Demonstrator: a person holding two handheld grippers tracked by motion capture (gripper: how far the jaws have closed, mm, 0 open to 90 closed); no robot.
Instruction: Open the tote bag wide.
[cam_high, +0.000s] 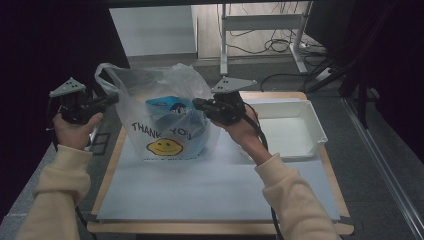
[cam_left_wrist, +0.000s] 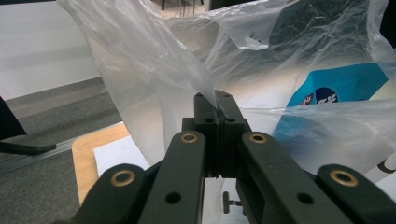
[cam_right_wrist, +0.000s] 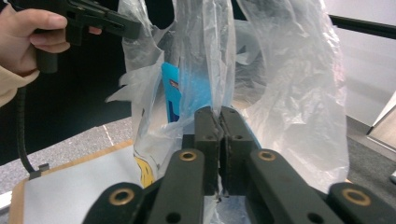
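Observation:
A clear plastic bag (cam_high: 165, 125) printed with "THANK YOU" and a yellow smiley stands on the white mat, with a blue packet (cam_high: 167, 106) inside. My left gripper (cam_high: 111, 99) is shut on the bag's left edge; in the left gripper view the film (cam_left_wrist: 187, 79) is pinched between the closed jaws, at my left gripper (cam_left_wrist: 217, 103). My right gripper (cam_high: 198, 104) is shut on the bag's right edge; in the right gripper view its jaws, at my right gripper (cam_right_wrist: 220, 116), clamp the plastic (cam_right_wrist: 219, 56), and the blue packet (cam_right_wrist: 172, 93) shows behind. The left gripper (cam_right_wrist: 133, 29) appears at upper left there.
A white tray (cam_high: 285, 127) sits on the table's right side, close behind my right hand. The white mat (cam_high: 200, 190) covers the wooden tabletop (cam_high: 112, 160). Desk legs and cables lie on the floor beyond the table.

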